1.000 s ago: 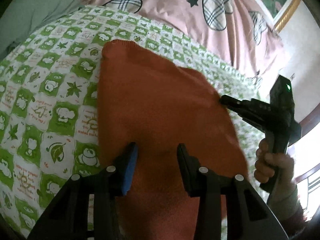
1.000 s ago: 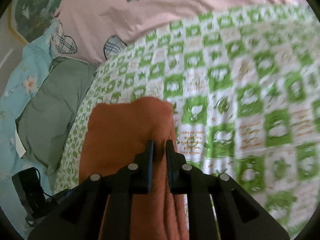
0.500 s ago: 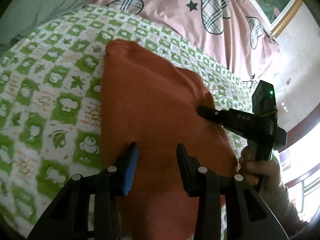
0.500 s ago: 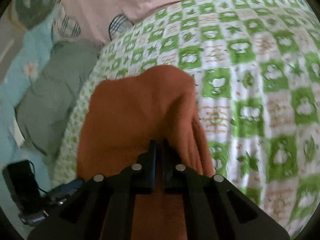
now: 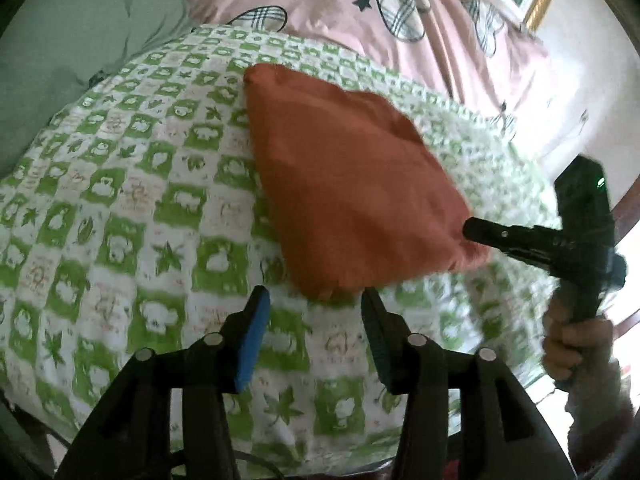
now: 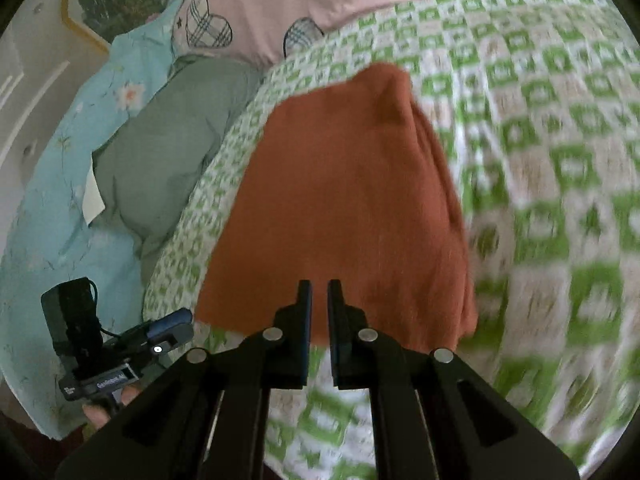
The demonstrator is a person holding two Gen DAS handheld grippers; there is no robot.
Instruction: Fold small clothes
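A folded orange cloth [image 5: 348, 184] [image 6: 344, 208] lies flat on the green-and-white checked blanket [image 5: 120, 208] [image 6: 560, 168]. My left gripper [image 5: 314, 300] sits just short of the cloth's near corner. Its jaws are opening and nothing is pressed between the blue pads [image 5: 252, 340]. In the right wrist view the left gripper [image 6: 176, 328] shows at the lower left, beside the cloth's left corner. My right gripper [image 6: 319, 286] is shut, its tips over the cloth's near edge, with no fabric bunched in them. Its tip [image 5: 470, 226] meets the cloth's right corner.
A pink quilt [image 5: 320, 4] with plaid hearts lies beyond the blanket. A grey-green pillow [image 5: 80, 40] [image 6: 168, 152] and a light blue floral sheet [image 6: 60, 184] lie to the left. A hand [image 5: 572, 344] holds the right gripper near the blanket's right edge.
Both grippers have drawn back to the cloth's near edge. The right one let go of the fold it pinched, and the left jaws stand wider. The cloth now lies flat.
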